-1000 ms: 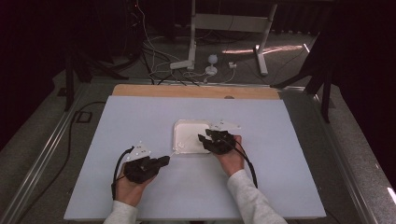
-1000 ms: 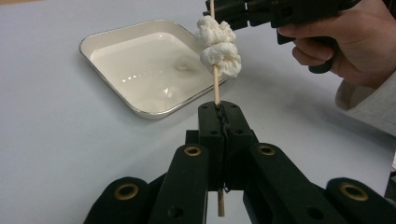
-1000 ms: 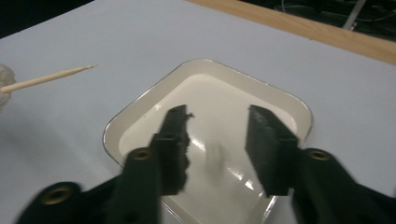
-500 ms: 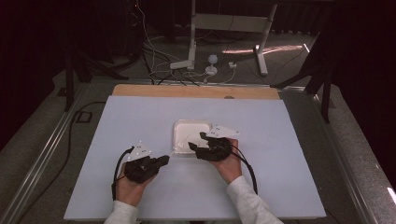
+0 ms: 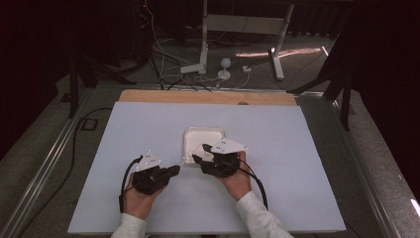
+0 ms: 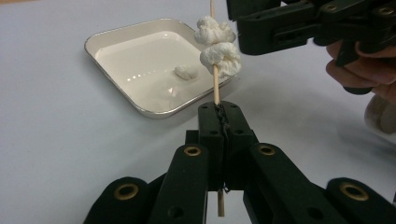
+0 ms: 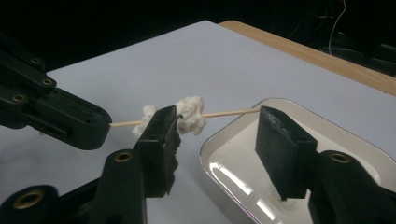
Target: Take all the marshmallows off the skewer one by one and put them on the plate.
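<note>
Thin wooden skewer carrying two white fluffy lumps, held above blue-white table, near corner of square white tray. One small white lump lies in tray. Left gripper clamped tight on skewer's lower end. Right gripper just beside lumps, jaws apart and just been closing; skewer crosses gap between them, pads not pressing on it.

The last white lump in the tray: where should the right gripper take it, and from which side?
Grip the lump across its middle, coming straight down from above. It lies loose on the flat floor of the shallow tray, whose raised rim blocks a level approach. The right gripper is open, nothing between its fingers.
</note>
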### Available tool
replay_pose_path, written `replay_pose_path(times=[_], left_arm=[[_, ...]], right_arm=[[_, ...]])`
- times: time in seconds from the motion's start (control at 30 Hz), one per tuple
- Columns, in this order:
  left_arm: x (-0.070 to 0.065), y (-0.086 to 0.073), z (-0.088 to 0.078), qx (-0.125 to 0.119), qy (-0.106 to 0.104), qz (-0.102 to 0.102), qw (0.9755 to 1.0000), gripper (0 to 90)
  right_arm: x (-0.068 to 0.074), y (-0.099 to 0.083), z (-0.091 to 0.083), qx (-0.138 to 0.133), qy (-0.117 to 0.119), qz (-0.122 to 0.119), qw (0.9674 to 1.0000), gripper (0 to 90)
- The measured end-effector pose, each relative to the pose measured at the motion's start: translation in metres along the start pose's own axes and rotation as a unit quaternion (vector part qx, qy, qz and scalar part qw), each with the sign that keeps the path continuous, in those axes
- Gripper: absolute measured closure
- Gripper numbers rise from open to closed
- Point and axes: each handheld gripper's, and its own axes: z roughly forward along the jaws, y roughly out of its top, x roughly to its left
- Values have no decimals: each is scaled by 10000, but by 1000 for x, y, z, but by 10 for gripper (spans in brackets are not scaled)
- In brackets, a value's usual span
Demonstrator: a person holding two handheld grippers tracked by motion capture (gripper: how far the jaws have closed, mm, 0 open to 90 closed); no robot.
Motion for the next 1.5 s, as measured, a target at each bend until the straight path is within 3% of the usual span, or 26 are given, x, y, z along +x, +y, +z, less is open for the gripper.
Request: replay_pose_path(times=[0.17, 0.27, 0.47, 0.57, 0.9, 1.1, 1.13, 1.17, 1.2, 1.23, 1.27, 1.37, 1.5], left_arm=[[-2, 1, 1, 6, -20, 24, 10000, 898], [-3, 1, 1, 5, -13, 62, 10000, 898], [-4, 2, 0, -7, 1, 98, 10000, 899], [-4, 2, 0, 1, 10, 97, 10000, 899], [-5, 3, 1, -8, 117, 97, 9999, 900], [-5, 4, 1, 50, 188, 87, 9998, 900], [-5, 4, 0, 76, 178, 84, 9998, 900], [-5, 3, -1, 86, 169, 106, 9998, 900], [-4, 3, -3, 61, 170, 96, 9998, 900], [-3, 3, -5, 44, 177, 84, 9998, 900], [-2, 3, -6, 24, 165, 67, 9998, 900], [-1, 4, -7, -10, 167, 19, 9999, 900], [1, 3, -7, -31, 185, -44, 9998, 900]], right_arm=[[6, 0, 4, 39, -21, -87, 10000, 569], [11, 1, 6, 77, -97, -261, 9996, 663], [14, 1, 8, 114, -58, -180, 9998, 736], [15, 1, 9, 166, -92, -291, 9994, 775], [15, 2, 12, 198, -421, -450, 9979, 827], [15, 1, 16, 237, -595, -400, 9971, 839], [15, 1, 18, 262, -847, -410, 9952, 845], [15, 1, 18, 262, -847, -410, 9952, 845], [12, 0, 18, 284, -1179, -482, 9915, 846], [3, 0, 17, 233, -962, -149, 9950, 846], [-6, 0, 14, 218, -957, 85, 9951, 845], [-17, 3, 7, 199, -1225, 95, 9922, 845], [-30, 2, 4, 227, -1167, 198, 9927, 838]])
